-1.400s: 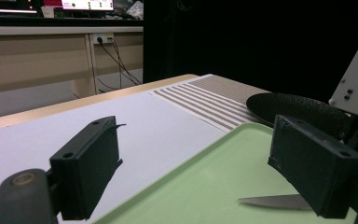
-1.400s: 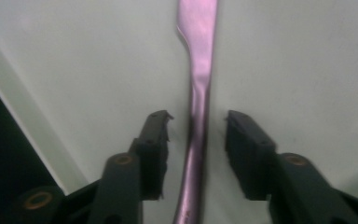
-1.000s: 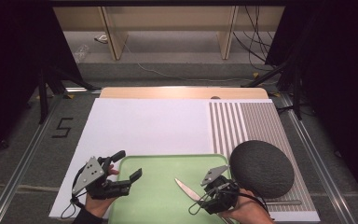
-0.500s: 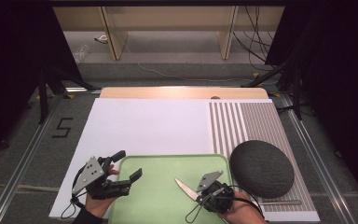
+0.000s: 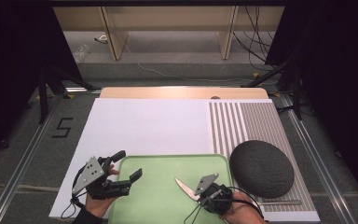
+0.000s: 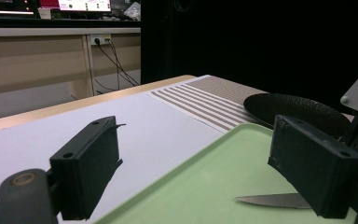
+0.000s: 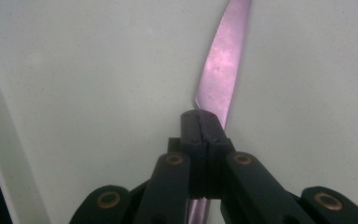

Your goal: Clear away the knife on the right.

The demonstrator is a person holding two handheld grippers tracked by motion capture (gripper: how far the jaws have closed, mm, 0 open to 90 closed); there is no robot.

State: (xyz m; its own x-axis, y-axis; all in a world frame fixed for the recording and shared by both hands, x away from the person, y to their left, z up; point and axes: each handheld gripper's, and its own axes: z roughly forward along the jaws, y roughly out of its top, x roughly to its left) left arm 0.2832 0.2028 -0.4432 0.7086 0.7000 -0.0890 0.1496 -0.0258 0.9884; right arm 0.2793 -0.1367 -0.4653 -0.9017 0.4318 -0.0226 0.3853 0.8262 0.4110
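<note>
From the high view, a green tray (image 5: 168, 163) lies at the near edge of the white table (image 5: 144, 126), with a dark round plate (image 5: 261, 168) just right of it on a striped mat (image 5: 247, 121). The right gripper (image 5: 200, 195) sits over the near right part of the tray, clenched on a knife (image 5: 184, 188) whose blade points far and left across the tray floor. The left gripper (image 5: 128, 167) hovers at the tray's near left corner, its jaws spread apart, one over the table beside the rim and one over the tray. A hand shows behind each gripper at the near edge.

In the left gripper view, the left gripper (image 6: 193, 172) is released, its two black jaws wide apart with nothing between them. Beyond them runs the tray (image 6: 200, 168) rim, and the knife's (image 6: 272, 200) serrated blade lies low over the tray floor, partly behind the right-hand jaw. The plate (image 6: 293, 109) sits farther off on the mat (image 6: 205, 100), and part of the other gripper shows at the right edge.

In the right gripper view, the right gripper (image 7: 200, 122) has its jaws pressed together on the knife (image 7: 223, 60) near where blade meets handle. The blade runs away from the jaws over the tray (image 7: 98, 93); whether it touches the floor I cannot tell.
</note>
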